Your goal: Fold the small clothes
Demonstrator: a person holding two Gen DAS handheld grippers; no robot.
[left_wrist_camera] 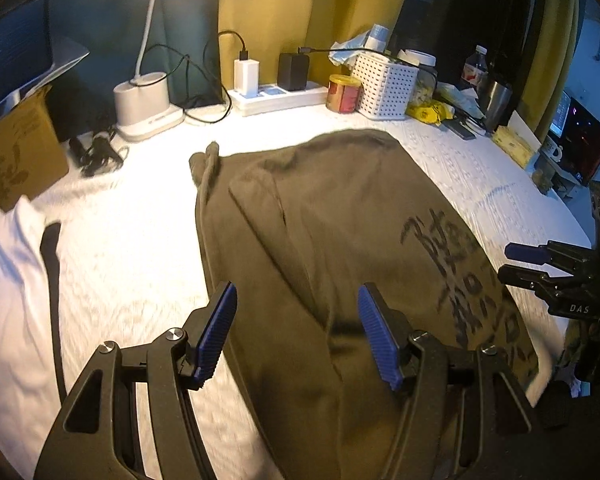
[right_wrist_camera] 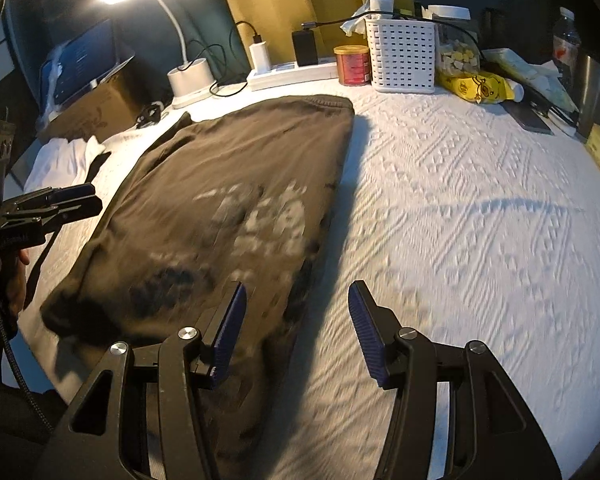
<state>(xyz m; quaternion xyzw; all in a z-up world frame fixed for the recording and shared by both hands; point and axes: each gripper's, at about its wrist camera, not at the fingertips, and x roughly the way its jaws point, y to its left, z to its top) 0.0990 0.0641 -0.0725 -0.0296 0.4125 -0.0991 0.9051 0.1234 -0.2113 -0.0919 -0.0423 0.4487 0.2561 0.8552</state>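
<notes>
The dark olive cotton T-shirt with a printed chest graphic [left_wrist_camera: 340, 240] lay partly folded lengthwise on the white textured bedspread [right_wrist_camera: 480, 220], its long right edge already turned in and its hem toward the white perforated plastic basket [right_wrist_camera: 402, 56]. The left gripper [left_wrist_camera: 296, 332] hung above the near end of the shirt, blue pads spread wide with nothing between them; the right gripper [right_wrist_camera: 296, 332] straddled the shirt's near right edge, equally empty and parted. To fold well from here, each pair of pads should probably pinch a near corner through all layers, then carry both corners evenly toward the far hem, keeping the edges aligned.
</notes>
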